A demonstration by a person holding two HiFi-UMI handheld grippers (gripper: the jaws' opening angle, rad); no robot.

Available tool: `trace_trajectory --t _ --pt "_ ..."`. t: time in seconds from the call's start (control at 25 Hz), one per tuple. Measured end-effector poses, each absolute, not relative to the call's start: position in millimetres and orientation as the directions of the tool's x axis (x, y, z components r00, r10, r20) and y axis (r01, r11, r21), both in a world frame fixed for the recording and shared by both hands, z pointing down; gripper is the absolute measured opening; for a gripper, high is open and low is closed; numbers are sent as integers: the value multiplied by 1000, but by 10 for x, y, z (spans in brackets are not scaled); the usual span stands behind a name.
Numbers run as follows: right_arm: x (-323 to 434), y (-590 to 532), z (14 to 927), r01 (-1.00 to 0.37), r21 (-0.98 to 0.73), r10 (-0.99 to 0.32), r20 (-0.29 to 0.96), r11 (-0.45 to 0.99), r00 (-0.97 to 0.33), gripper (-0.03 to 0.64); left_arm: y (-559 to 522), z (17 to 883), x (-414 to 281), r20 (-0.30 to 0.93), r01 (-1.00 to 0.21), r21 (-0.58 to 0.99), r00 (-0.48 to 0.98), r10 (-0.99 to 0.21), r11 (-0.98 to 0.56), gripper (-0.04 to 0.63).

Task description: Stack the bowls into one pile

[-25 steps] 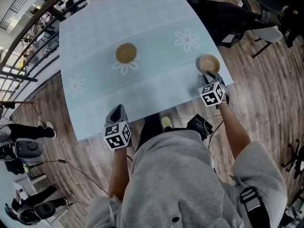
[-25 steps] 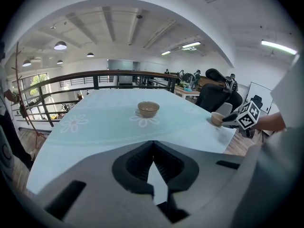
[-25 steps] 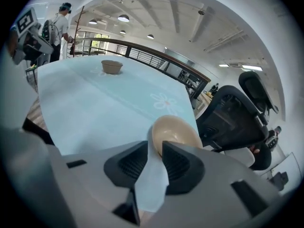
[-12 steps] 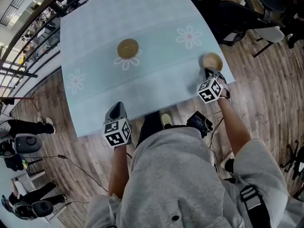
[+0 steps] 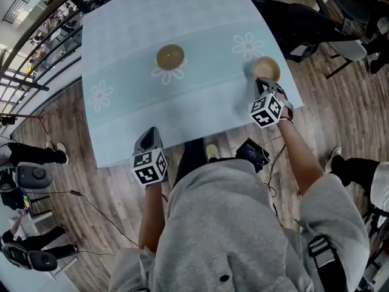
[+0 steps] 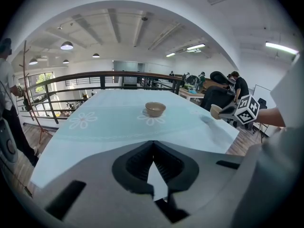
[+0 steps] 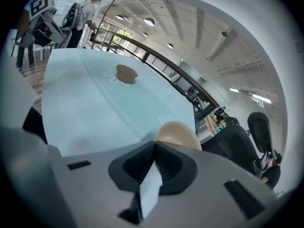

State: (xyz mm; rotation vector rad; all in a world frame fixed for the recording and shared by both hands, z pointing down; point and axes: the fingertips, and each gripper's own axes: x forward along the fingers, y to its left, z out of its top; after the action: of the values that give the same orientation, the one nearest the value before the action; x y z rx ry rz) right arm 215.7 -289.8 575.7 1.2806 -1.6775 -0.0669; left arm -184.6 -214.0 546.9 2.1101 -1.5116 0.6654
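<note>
A tan bowl (image 5: 170,56) stands upright on the light blue tablecloth (image 5: 134,35), on a flower print near the table's middle; it also shows in the left gripper view (image 6: 155,109) and the right gripper view (image 7: 126,73). My right gripper (image 5: 261,84) is shut on the rim of a second tan bowl (image 5: 266,69), which hangs tilted just above the table's right edge, apart from the first. That held bowl (image 7: 176,133) fills the space beyond the right jaws. My left gripper (image 5: 150,137) is shut and empty at the table's near edge.
The table's near edge (image 5: 176,145) runs between my grippers. Black office chairs (image 5: 304,23) stand to the right of the table, and a black device (image 5: 252,154) lies on the wood floor below. A railing (image 5: 36,35) runs past the far left corner.
My right gripper has raised the held bowl off the table, rolled it and carried it slightly inward from the right edge. The left gripper and the middle bowl have stayed put.
</note>
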Motion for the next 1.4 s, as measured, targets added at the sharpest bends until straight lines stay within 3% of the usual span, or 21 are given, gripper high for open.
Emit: trace_trajectory --t 0.8,1.4 --pt "333 -3731 5488 -440 610 -745 609 659 -272 32 -1722 5395 -2580 602 -995 65 104 -791 -82 20" --pt "-743 -4071 5526 -266 629 -678 622 730 -392 34 -1508 5468 -2873 618 -999 37 14 -786 11 20"
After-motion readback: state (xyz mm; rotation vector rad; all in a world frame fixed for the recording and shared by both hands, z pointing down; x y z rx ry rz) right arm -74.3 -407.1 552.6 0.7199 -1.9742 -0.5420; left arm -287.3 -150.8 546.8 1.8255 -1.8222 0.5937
